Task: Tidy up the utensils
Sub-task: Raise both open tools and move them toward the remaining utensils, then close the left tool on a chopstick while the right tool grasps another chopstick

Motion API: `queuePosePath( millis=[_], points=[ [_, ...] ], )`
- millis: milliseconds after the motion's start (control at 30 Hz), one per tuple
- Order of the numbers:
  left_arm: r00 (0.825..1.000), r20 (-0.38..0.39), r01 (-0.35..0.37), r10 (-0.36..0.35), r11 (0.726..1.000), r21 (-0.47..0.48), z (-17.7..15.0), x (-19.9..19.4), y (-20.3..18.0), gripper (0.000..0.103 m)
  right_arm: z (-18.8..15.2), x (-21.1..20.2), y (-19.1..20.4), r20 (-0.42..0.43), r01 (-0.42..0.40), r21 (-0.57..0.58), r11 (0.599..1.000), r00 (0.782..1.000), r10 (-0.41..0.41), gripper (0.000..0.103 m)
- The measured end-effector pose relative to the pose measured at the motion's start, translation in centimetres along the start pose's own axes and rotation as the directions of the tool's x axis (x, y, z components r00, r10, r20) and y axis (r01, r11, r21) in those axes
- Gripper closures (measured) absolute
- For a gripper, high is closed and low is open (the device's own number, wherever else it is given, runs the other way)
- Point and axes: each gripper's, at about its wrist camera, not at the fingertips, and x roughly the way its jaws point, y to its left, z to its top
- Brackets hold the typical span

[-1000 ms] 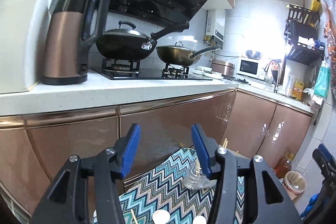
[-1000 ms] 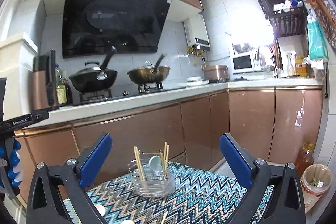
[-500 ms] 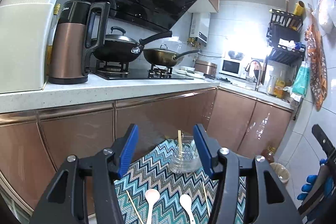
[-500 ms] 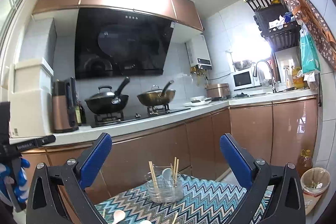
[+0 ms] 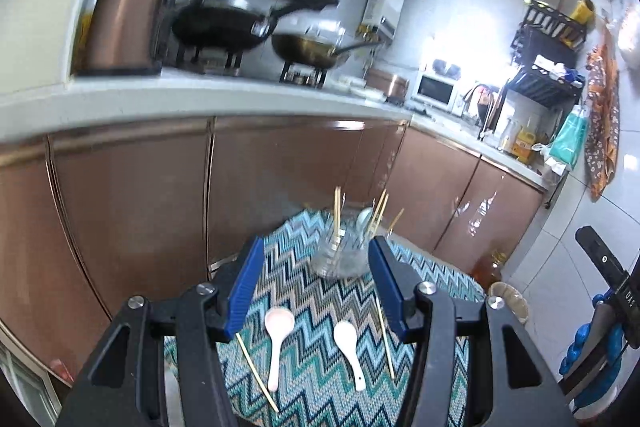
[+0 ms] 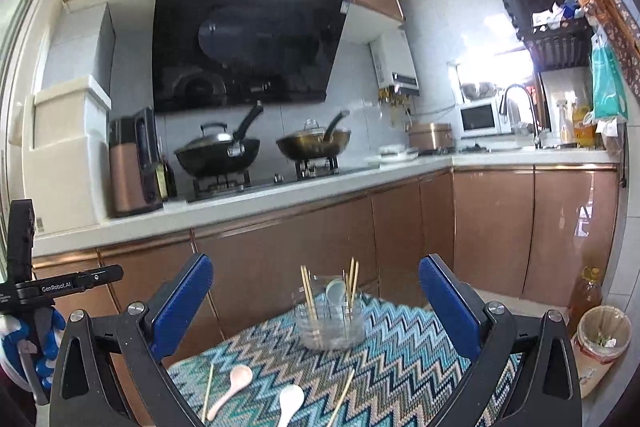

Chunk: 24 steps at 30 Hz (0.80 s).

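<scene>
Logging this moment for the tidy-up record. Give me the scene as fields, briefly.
surface: zigzag cloth
holder: clear cup, upright, holding chopsticks and a spoon
loose spoons: pink spoon; white spoon
loose chopsticks: left chopstick; right chopstick
left gripper: open, empty, above the cloth
right gripper: open, empty

Copper cabinets (image 6: 496, 227), white counter (image 6: 280, 195), black hood (image 6: 244, 43), tiled walls (image 6: 440, 39).
</scene>
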Motion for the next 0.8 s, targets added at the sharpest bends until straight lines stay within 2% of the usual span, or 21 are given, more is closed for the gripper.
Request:
queuePosePath(
  millis=[200, 467, 567, 633, 700, 800],
  points=[
    [0.989, -0.143, -0.031, 0.025, 0.999, -0.039, -1.9, 4.6, 2.2, 0.051, -1.6, 3.3, -1.1, -0.120, 0.007, 0.023, 1.000, 0.993, -0.005, 0.000],
    [0.958, -0.282, -0.076, 0.058, 0.996, -0.054, -4.6, 10.5, 3.8, 0.051, -5.1, 8.2, -2.7, -0.261, 0.015, 0.044, 0.999, 0.965, -0.002, 0.000],
    [0.938, -0.342, -0.097, 0.066, 0.993, -0.072, -5.5, 12.9, 4.9, 0.051, -6.5, 10.3, -3.6, -0.329, 0.017, 0.065, 0.998, 0.944, 0.005, 0.001],
    [0.916, -0.396, -0.110, 0.063, 0.989, -0.097, -6.3, 14.7, 6.0, 0.051, -7.6, 12.0, -4.2, -0.386, 0.018, 0.077, 0.997, 0.922, 0.013, 0.008],
    [0.895, -0.443, -0.120, 0.057, 0.986, -0.116, -7.1, 16.2, 7.1, 0.051, -8.9, 13.9, -4.9, -0.455, 0.011, 0.097, 0.995, 0.890, 0.034, 0.014],
    [0.850, -0.524, -0.148, 0.048, 0.978, -0.150, -8.5, 19.0, 8.8, 0.051, -10.8, 16.4, -5.8, -0.541, 0.003, 0.138, 0.990, 0.838, 0.073, 0.030]
  ],
)
